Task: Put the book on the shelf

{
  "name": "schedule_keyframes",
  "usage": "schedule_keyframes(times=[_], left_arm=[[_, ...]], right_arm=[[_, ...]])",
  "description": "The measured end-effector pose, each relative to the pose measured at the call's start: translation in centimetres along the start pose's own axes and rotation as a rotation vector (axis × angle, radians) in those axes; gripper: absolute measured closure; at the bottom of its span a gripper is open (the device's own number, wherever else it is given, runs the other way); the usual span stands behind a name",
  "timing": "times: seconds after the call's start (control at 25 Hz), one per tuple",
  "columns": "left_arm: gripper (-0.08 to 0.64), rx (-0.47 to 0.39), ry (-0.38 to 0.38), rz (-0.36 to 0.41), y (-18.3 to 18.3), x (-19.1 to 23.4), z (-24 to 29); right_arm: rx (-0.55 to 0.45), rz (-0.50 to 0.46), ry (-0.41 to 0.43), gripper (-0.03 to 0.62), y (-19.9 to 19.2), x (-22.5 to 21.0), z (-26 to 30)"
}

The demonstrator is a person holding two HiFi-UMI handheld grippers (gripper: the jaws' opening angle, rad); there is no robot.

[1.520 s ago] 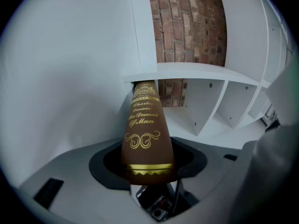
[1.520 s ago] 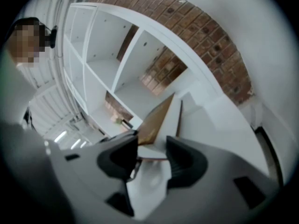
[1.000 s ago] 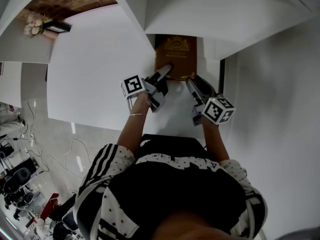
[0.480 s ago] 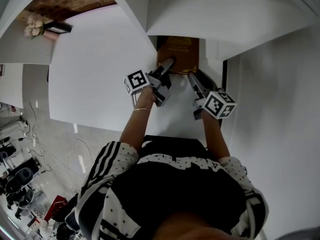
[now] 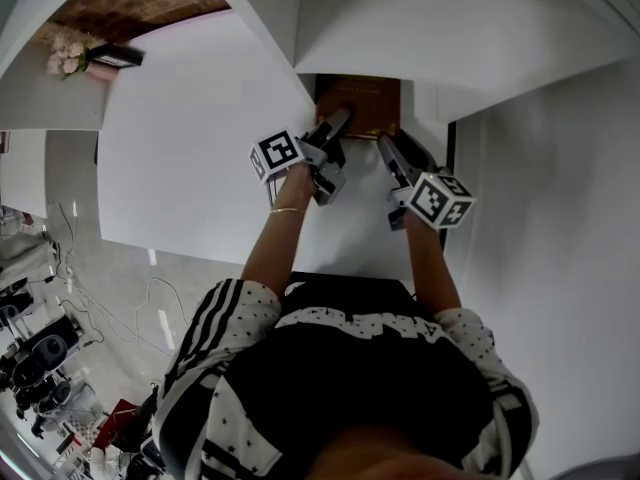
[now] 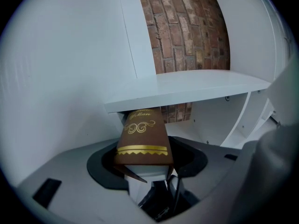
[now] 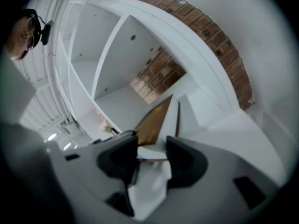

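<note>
brown hardcover book with gold trim (image 5: 360, 103) lies partly inside a low compartment of the white shelf unit (image 5: 450, 28), near end sticking out over the white ledge. left gripper (image 5: 338, 123) jaws pinch the book at its spine end, right gripper (image 5: 386, 144) jaws clamp its page edge. red brick wall (image 6: 187, 31) behind shelf

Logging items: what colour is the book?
Brown book with gold ornament, best in left gripper view.

Clad in black white-dotted top (image 5: 350, 388), sleeves (image 5: 215, 318) white-striped; bracelet (image 5: 284, 210) at left wrist. Grey left gripper (image 5: 343, 117), right gripper (image 5: 385, 141), black-and-white marker cube (image 5: 276, 155) on each.
</note>
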State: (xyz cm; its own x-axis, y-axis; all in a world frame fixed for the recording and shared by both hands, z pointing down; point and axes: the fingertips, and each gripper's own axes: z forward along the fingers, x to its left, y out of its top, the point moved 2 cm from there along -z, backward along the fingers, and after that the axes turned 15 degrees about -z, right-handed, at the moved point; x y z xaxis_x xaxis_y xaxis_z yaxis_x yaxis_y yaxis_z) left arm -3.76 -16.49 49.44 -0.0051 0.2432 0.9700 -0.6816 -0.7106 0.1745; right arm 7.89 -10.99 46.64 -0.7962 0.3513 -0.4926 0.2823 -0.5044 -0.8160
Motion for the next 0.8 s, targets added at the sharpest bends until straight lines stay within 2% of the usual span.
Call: schedule_keyframes(times=[0.48,0.8], left_arm=[[0.285,0.01,0.005,0.012,-0.1,-0.8,0.1],[0.278,-0.01,0.016,0.039,1.4,0.8,1.4]], right_arm=[[-0.006,-0.028,-0.015,0.388,1.2,0.0,0.4],[-0.022,-0.048,0.012,0.388,0.9,-2.1,3.1]])
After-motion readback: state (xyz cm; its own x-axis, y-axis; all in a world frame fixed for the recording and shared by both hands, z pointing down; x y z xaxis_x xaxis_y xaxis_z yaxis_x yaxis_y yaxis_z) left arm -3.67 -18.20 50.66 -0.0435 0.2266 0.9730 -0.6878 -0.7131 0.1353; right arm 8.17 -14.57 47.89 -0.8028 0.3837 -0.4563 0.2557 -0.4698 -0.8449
